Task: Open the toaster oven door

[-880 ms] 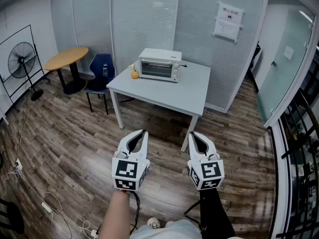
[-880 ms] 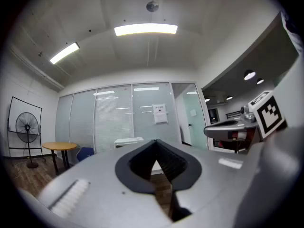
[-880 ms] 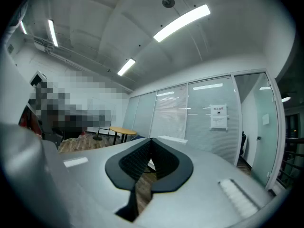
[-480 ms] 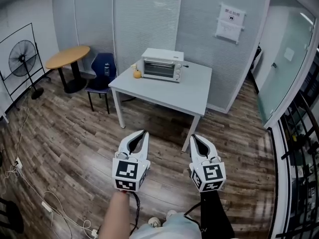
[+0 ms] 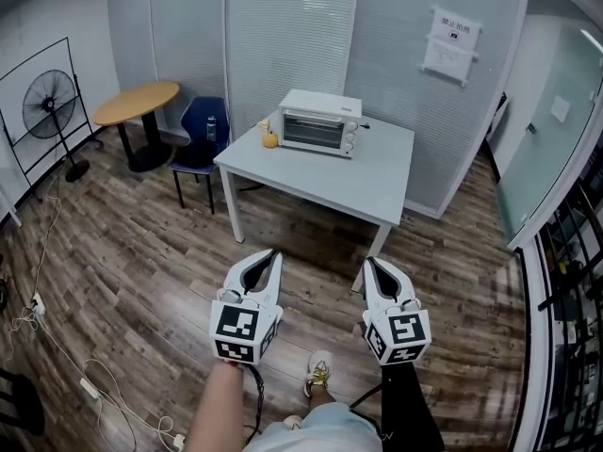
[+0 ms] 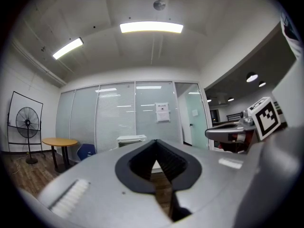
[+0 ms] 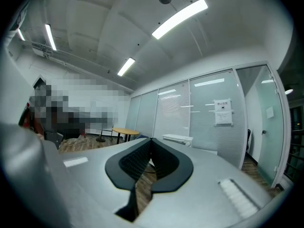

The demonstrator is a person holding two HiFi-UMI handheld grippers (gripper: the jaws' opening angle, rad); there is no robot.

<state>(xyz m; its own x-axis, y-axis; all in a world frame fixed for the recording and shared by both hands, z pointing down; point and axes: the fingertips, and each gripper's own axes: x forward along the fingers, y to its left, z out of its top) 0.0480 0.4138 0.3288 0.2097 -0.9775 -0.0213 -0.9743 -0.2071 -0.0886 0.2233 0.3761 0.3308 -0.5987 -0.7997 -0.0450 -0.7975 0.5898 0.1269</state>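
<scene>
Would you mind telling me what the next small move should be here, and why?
Probably a step forward toward the white table. The toaster oven sits at its far side, door closed, well beyond both grippers. The left gripper and right gripper hang over the wood floor, jaws together and empty.

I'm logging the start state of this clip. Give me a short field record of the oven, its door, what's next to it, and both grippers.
Toaster oven: on the far side of the grey table
Oven door: closed
Beside oven: small orange fruit, on its left
Left gripper: jaws together, empty, held over the floor
Right gripper: jaws together, empty, short of the table
Contact with oven: none
</scene>
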